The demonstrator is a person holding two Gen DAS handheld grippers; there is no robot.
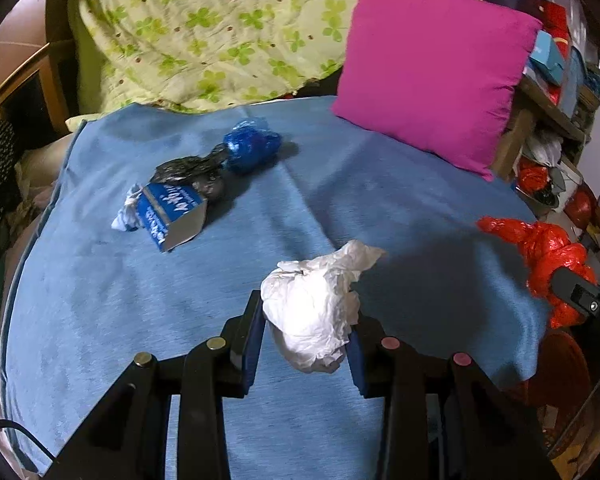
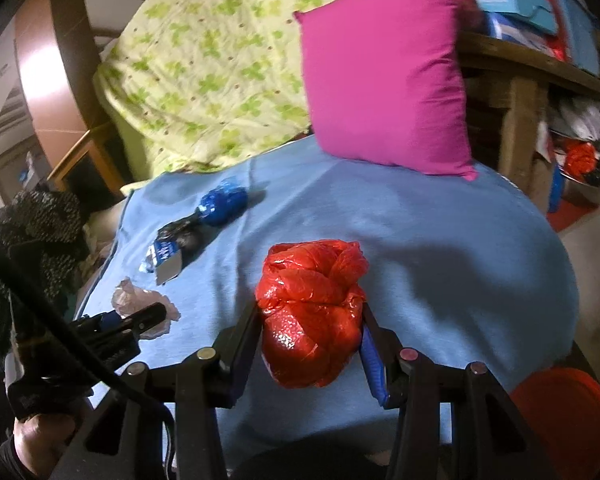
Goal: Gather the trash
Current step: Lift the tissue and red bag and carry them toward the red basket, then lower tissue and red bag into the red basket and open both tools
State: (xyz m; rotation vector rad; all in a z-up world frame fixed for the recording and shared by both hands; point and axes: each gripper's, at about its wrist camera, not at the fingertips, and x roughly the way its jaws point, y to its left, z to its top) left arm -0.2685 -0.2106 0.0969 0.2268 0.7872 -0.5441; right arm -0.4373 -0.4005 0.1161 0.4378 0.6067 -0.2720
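My left gripper (image 1: 306,320) is shut on a crumpled white plastic wad (image 1: 314,308), held above the blue bedspread (image 1: 400,208). My right gripper (image 2: 310,332) is shut on a crumpled red plastic bag (image 2: 312,316); the bag also shows at the right of the left wrist view (image 1: 548,252). On the bedspread lie a blue carton (image 1: 172,212) with white paper at its end, a black plastic wad (image 1: 192,172) and a blue plastic wad (image 1: 250,144), close together at the far left. They also show in the right wrist view, the blue wad (image 2: 222,202) farthest.
A magenta pillow (image 1: 432,76) leans at the back right beside a green clover-print quilt (image 1: 204,28). A cluttered wooden shelf (image 1: 556,112) stands right of the bed. A red round container (image 2: 564,408) sits low at the right.
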